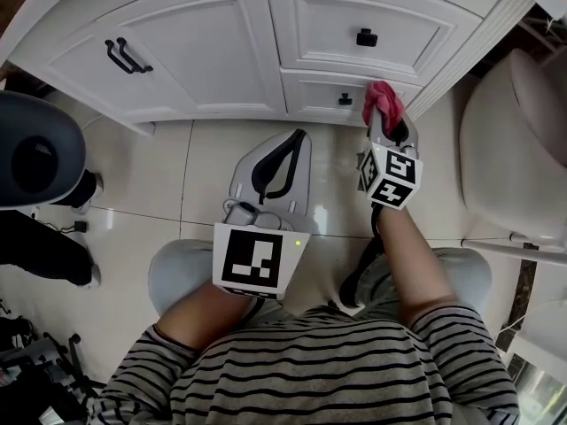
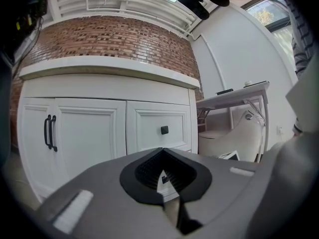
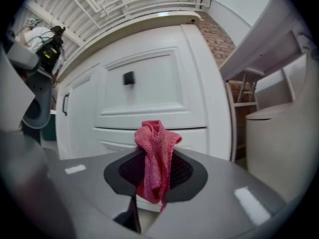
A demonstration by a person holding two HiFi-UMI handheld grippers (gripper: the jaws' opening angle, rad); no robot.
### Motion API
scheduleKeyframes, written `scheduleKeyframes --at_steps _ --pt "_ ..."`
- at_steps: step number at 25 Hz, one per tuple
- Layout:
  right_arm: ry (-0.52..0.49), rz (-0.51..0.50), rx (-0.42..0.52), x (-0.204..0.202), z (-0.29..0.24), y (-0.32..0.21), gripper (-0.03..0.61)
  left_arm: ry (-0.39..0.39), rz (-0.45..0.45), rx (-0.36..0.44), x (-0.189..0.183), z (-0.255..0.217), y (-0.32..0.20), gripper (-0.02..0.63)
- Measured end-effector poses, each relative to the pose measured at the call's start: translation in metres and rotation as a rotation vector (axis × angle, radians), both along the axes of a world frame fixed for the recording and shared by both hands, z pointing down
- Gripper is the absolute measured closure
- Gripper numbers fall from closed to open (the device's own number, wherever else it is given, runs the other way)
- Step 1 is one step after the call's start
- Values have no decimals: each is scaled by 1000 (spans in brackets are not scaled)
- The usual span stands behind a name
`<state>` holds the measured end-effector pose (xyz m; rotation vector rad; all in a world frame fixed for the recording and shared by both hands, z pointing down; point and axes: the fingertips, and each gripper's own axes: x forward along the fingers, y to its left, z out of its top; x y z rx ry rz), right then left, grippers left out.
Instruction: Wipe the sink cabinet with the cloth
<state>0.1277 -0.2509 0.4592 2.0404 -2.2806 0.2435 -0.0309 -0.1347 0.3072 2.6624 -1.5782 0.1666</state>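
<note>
The white sink cabinet (image 1: pixel 221 51) fills the top of the head view, with two doors and two drawers with black knobs. My right gripper (image 1: pixel 388 129) is shut on a bunched pink cloth (image 1: pixel 382 103), which sits just in front of the lower drawer (image 1: pixel 341 96); whether it touches is unclear. The cloth (image 3: pixel 157 153) stands up between the jaws before the drawer fronts (image 3: pixel 149 86). My left gripper (image 1: pixel 282 156) hangs lower over the floor, jaws closed with nothing in them. The cabinet (image 2: pixel 107 128) lies some way ahead of the left gripper (image 2: pixel 162 169).
A toilet (image 1: pixel 514 149) stands right of the cabinet. A dark round bin (image 1: pixel 35 153) is at the left. The person's knees (image 1: pixel 182 273) are on the pale tiled floor (image 1: pixel 159 175). A white shelf frame (image 2: pixel 239 96) stands beside the toilet (image 2: pixel 232 136).
</note>
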Motion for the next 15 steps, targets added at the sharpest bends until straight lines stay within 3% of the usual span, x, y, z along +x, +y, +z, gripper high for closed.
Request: scheduleKeyframes --at_steps 4,7,10,15 --pt "39 -239 -1 -114 16 -1 485 -2 -10 -2 -7 1 -2 614" --pt "78 -328 -18 -164 33 -10 485 -5 -17 -8 -12 4 -5 614" --pt "106 -337 -39 -176 46 -24 485 -17 -18 -16 -15 7 -5 614" --pt "118 -275 -57 -152 54 -28 485 -18 -13 -35 -16 13 -10 614"
